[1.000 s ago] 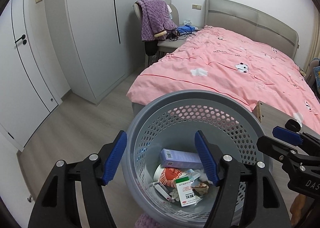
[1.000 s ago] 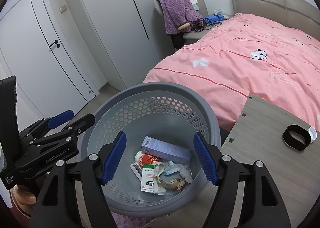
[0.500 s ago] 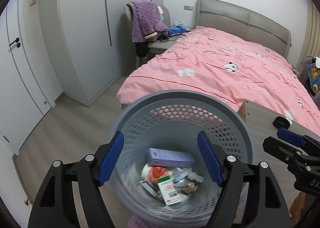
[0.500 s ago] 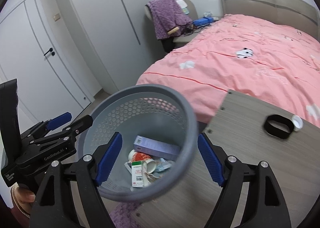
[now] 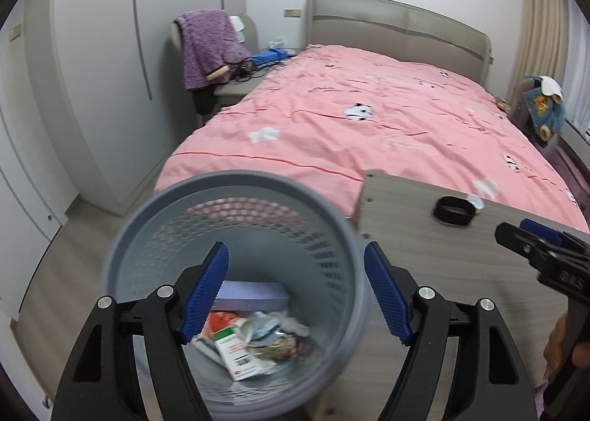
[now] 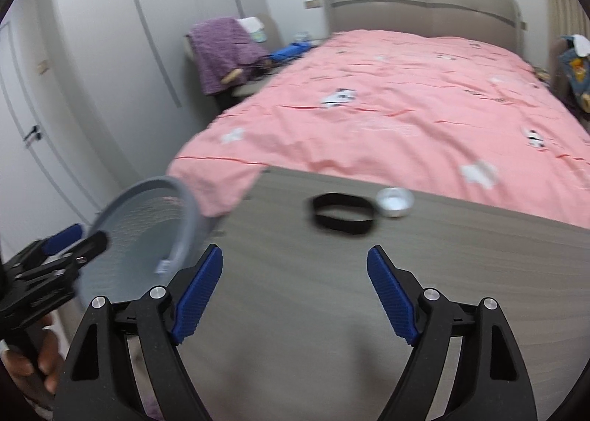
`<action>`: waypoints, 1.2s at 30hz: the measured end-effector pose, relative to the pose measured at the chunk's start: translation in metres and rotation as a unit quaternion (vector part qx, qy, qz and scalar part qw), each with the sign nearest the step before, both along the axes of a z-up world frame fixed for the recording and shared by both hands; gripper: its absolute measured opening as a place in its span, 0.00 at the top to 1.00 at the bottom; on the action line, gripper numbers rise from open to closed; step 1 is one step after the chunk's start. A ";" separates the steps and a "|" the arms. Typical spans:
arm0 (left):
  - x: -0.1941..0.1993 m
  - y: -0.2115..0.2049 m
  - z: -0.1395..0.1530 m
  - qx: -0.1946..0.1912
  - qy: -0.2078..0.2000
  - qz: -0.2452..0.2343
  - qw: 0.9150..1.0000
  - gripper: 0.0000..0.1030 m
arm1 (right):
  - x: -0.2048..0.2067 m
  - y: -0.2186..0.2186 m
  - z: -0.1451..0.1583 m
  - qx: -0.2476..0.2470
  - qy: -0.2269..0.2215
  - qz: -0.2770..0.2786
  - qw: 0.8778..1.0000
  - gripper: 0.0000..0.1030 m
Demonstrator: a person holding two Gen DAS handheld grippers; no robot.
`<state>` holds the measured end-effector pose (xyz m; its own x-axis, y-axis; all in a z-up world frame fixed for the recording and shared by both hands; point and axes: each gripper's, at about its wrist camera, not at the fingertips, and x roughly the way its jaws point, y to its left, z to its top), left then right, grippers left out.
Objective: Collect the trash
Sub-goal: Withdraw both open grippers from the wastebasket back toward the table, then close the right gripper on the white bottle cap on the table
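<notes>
A grey perforated waste basket (image 5: 236, 185) stands left of a grey wood table (image 5: 424, 247); its rim also shows in the right wrist view (image 6: 147, 192). Inside lie a purple box (image 5: 254, 292), a white and red carton (image 5: 239, 354) and crumpled wrappers. My left gripper (image 5: 295, 295) is open and empty above the basket. My right gripper (image 6: 295, 295) is open and empty over the table (image 6: 295, 310). Ahead of it lie a black band (image 6: 343, 218) and a small white cap (image 6: 394, 201); both also show in the left wrist view, the band (image 5: 453, 210) and the cap (image 5: 475, 201).
A bed with a pink cover (image 5: 368, 126) lies behind the table. A chair with a purple blanket (image 5: 210, 44) stands at the back left by white wardrobes (image 5: 110, 70). A door (image 6: 22, 148) is at the far left.
Both grippers have swung right. The right gripper has left the basket and now faces the table with the band and cap. The basket has slid left in both views. Both stay open.
</notes>
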<state>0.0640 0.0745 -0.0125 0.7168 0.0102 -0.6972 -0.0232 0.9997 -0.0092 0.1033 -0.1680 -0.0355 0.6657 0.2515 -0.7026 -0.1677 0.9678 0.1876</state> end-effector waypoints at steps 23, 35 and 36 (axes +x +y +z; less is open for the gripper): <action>0.020 -0.066 -0.004 0.008 0.019 -0.039 0.999 0.29 | 0.093 -0.058 -0.054 -0.046 0.070 -0.047 0.995 0.23; 0.022 -0.070 -0.008 0.012 0.027 -0.046 0.999 0.29 | 0.102 -0.042 -0.058 -0.081 0.064 -0.038 0.994 0.32; 0.022 -0.070 -0.009 0.012 0.028 -0.046 0.998 0.29 | 0.102 -0.040 -0.058 -0.084 0.063 -0.038 0.994 0.33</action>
